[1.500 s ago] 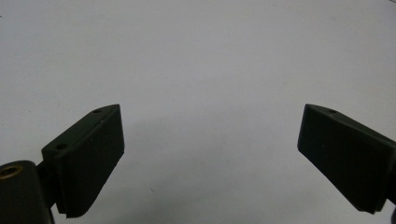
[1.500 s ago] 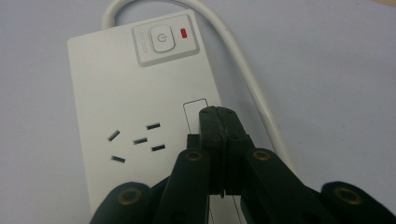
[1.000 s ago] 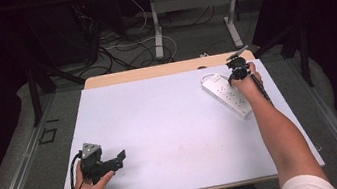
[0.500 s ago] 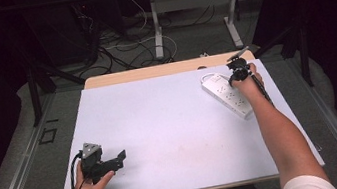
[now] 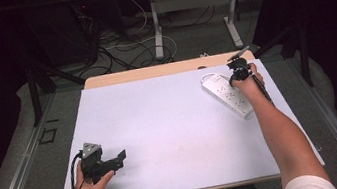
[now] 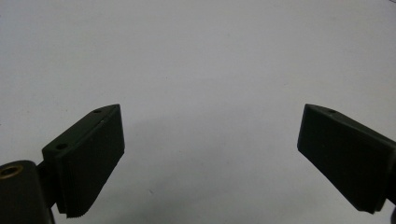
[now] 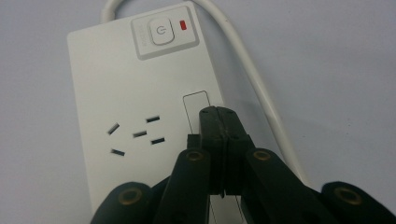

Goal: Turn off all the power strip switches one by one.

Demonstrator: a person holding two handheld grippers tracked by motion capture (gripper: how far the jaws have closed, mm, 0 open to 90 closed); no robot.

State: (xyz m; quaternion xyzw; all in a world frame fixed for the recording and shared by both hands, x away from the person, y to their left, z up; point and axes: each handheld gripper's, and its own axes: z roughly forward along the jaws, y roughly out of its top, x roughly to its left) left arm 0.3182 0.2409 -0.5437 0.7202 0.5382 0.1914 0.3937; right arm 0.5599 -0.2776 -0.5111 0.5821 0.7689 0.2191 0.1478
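One white power strip (image 5: pixel 227 95) lies flat on the far right part of the white counter (image 5: pixel 171 124). In the high view its long axis runs diagonally: switch end toward the far left, other end toward the near right edge. Its white cord (image 7: pixel 254 79) leaves from the switch end and curves alongside the strip's body.

Count: one strip, one cord, two sets of tongs, two hands.

Right tongs (image 5: pixel 237 70): jaws pressed together, nothing between them, tips poised over the strip's top face near the switch end. Whether the tips touch the plastic cannot be told.

Left tongs (image 5: pixel 115 160): at the near left of the counter, well apart from the strip, jaws spread wide, holding nothing.

View differences:
- The right gripper view resolves the strip's face: one power button (image 7: pixel 160 32) with a small red indicator (image 7: pixel 182 24) beside it, one group of socket slots (image 7: pixel 135 135), and a rectangular outline (image 7: pixel 196 107) just ahead of the closed tips. The high view is too coarse for these.
- The high view gives the strip's whole length and both forearms coming in from the near edge.
- The left gripper view has bare counter surface between its two parted jaws.
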